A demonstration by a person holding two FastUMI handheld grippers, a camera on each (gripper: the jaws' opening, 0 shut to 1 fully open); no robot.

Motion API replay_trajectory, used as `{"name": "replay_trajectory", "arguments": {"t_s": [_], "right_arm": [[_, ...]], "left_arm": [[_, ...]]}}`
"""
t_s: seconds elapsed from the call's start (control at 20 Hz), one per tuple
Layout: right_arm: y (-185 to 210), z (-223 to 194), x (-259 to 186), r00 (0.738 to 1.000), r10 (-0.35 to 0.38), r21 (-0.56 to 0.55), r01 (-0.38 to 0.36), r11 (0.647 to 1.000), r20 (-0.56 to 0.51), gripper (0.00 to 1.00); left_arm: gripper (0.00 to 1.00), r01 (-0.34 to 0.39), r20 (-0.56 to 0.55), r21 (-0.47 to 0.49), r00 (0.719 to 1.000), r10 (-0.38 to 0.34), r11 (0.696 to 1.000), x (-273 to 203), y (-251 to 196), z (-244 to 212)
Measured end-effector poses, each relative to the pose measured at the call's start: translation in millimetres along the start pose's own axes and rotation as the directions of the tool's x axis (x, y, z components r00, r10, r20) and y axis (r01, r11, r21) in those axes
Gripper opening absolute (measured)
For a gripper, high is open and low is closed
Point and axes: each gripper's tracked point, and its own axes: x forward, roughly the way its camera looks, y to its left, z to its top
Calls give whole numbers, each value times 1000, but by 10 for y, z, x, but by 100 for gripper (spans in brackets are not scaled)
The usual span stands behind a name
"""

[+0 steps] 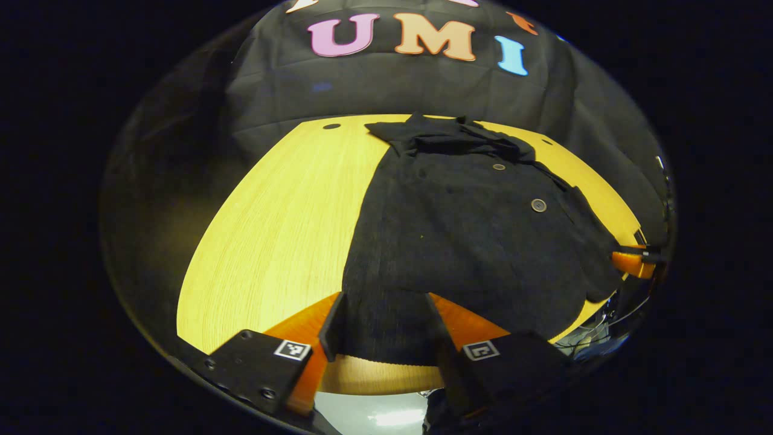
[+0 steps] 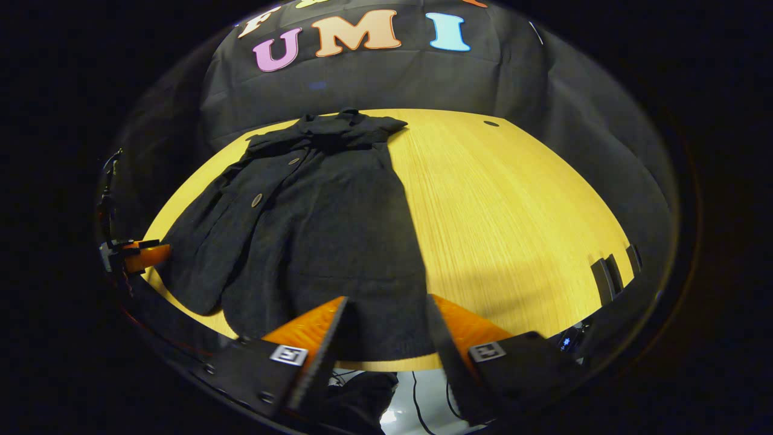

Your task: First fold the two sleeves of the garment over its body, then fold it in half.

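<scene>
A dark buttoned garment [image 1: 459,241] lies flat on the yellow wooden table [image 1: 272,211], collar at the far end and hem at the near edge. My left gripper [image 1: 386,329] is open, its fingers straddling the hem near the garment's left edge. A sleeve [image 1: 589,248] lies along the right side, where the right gripper [image 1: 631,263] shows. In the right gripper view the garment [image 2: 326,241] covers the table's [image 2: 513,211] left half. My right gripper [image 2: 386,329] is open over the hem by the garment's right edge. A sleeve [image 2: 199,254] lies at the left, beside the left gripper [image 2: 136,254].
The table's near edge runs just under both grippers, with floor and cables [image 2: 416,393] below it. Bare tabletop stretches left of the garment in the left gripper view and right of it in the right gripper view. Dark slots [image 2: 604,278] sit at the table's right rim.
</scene>
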Motion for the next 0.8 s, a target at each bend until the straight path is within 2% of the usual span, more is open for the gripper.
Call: {"name": "replay_trajectory", "arguments": {"t_s": [0.05, 0.15, 0.2, 0.25, 0.4, 0.55, 0.7, 0.8], "right_arm": [[53, 8, 2, 1000, 11, -11, -11, 1000, 6, 46], [77, 7, 2, 1000, -7, -32, 7, 999, 7, 13], [87, -16, 10, 1000, -9, -44, 9, 999, -4, 12], [102, -43, -5, 1000, -7, -58, 6, 998, -10, 6], [139, -132, -113, 999, 24, -77, -27, 997, -34, 3], [113, -169, -118, 998, 42, -36, -43, 998, -50, 4], [90, -87, -140, 999, 42, -24, -42, 999, -30, 3], [114, 66, -226, 997, 76, -5, -76, 997, 14, 3]], "left_arm": [[70, 12, 11, -7, 1000, -12, 1000, 1, -42, 5], [30, 25, 32, -75, 999, -23, 997, 5, -129, -4], [9, 22, 32, -108, 999, -19, 994, -17, -155, -24], [4, 25, 26, -124, 999, -22, 992, -36, -191, -48], [0, 44, 9, -143, 999, -43, 989, -58, -230, -61], [0, 46, 28, -148, 999, -42, 988, -77, -208, -59], [0, 30, -13, -158, 999, -32, 987, -81, -221, -76], [0, 33, -48, -172, 998, -42, 985, -175, -266, -50]]}}
